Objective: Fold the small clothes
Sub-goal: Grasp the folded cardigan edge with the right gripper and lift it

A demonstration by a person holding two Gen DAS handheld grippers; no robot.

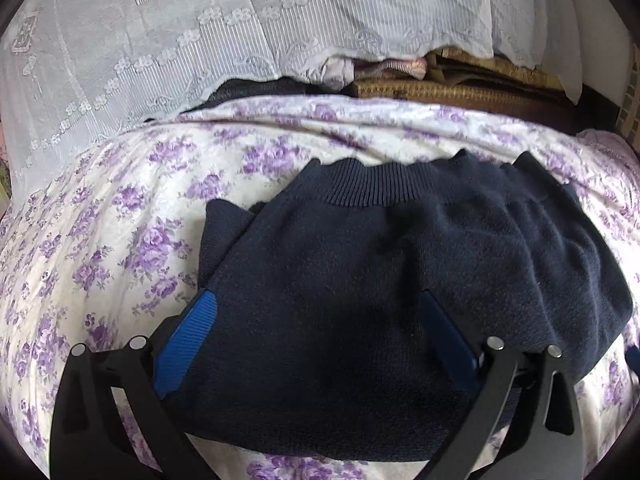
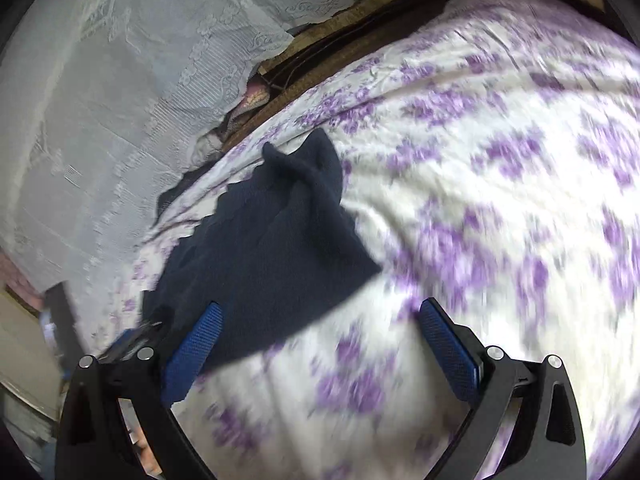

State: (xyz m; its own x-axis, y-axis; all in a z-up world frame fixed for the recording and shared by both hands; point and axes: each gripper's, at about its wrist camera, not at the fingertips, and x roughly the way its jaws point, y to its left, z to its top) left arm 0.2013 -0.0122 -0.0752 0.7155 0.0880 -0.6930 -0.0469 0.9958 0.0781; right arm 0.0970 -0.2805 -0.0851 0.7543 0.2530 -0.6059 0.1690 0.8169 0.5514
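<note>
A dark navy knitted garment (image 1: 380,276) lies folded on the flowered bedspread (image 1: 120,208), its ribbed hem toward the far side. My left gripper (image 1: 320,308) is open just above it, blue pads wide apart over the garment's near part. In the right wrist view the same navy garment (image 2: 276,248) lies to the left, one corner sticking up at its far end. My right gripper (image 2: 320,316) is open over the bedspread (image 2: 500,200) at the garment's near right edge; its left pad (image 2: 196,348) overlaps the cloth. Nothing is held. That view is blurred by motion.
White lace curtain fabric (image 1: 180,40) hangs along the far side of the bed. Behind the bed edge lie a woven mat (image 1: 460,88) and a bit of pink cloth (image 1: 400,66). The bedspread stretches bare to the right in the right wrist view.
</note>
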